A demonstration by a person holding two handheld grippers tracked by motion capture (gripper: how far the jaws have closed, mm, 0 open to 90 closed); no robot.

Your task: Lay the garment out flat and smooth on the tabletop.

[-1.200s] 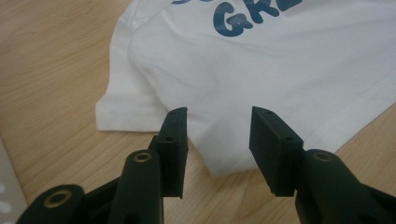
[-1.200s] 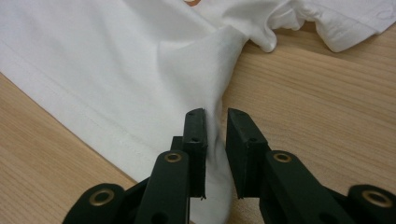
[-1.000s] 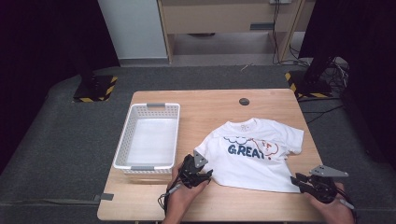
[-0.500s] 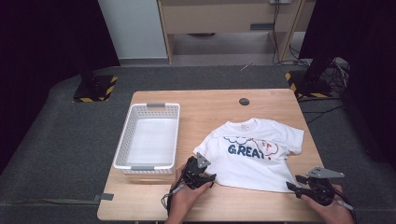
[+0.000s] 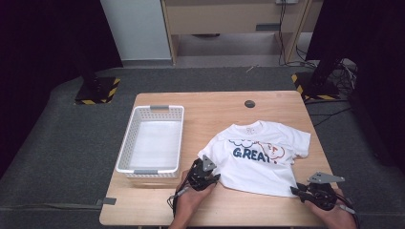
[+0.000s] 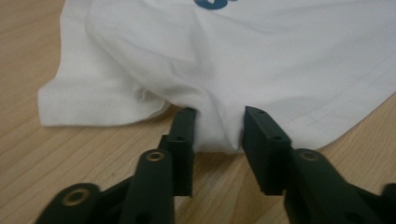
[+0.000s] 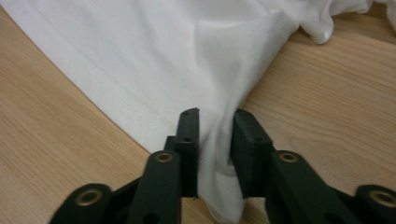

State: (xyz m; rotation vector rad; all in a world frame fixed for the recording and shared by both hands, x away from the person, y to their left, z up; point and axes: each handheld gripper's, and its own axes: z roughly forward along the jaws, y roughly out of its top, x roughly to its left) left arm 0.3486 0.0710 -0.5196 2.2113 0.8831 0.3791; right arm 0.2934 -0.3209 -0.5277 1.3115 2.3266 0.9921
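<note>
A white T-shirt [image 5: 260, 152] with a blue "GREAT" print lies flat on the wooden table [image 5: 210, 109], neck toward the far side. My left gripper [image 5: 212, 177] is at its bottom left corner. In the left gripper view the jaws [image 6: 219, 121] have just been closing, and a bunched fold of the T-shirt [image 6: 261, 56] is pinched between them. My right gripper [image 5: 295, 191] is at the bottom right corner. Its jaws [image 7: 215, 122] have also just been closing, and they squeeze a ridge of the T-shirt's [image 7: 177, 51] hem.
A white slatted basket [image 5: 125, 157] stands left of the shirt, near my left hand. A small dark round disc [image 5: 249, 103] sits in the table top beyond the collar. The table's front edge runs just below both hands.
Both hands have stayed at the shirt's bottom corners with hardly any shift. The shirt lies as it did.
</note>
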